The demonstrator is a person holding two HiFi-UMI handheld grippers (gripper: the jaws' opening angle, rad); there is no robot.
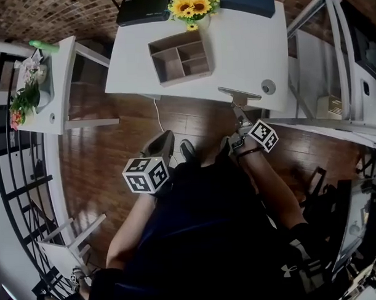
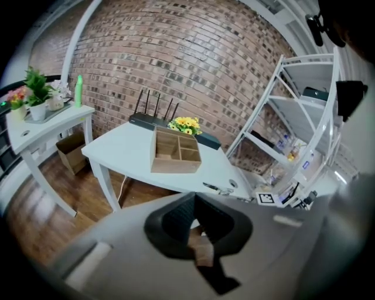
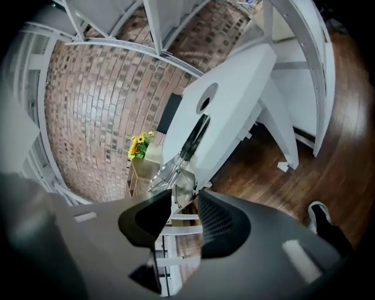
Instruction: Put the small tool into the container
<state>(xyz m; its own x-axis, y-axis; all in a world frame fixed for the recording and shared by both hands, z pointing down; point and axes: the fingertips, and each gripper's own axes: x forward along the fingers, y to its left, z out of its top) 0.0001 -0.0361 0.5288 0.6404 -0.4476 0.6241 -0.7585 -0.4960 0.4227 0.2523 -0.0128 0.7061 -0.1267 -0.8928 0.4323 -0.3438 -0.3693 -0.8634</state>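
Fingers of my right gripper are standing apart; I'm risking knocking the small tool, sitting at twelve o'clock, off the surface edge.

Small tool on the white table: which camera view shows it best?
The right gripper view: the small tool lies close and large, just ahead of the right gripper's open jaws. The head view shows it small along the table edge; the left gripper view only tiny.

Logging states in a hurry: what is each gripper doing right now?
Left gripper: shut, nothing visibly held.
Right gripper: open, empty; the small tool lies just ahead.
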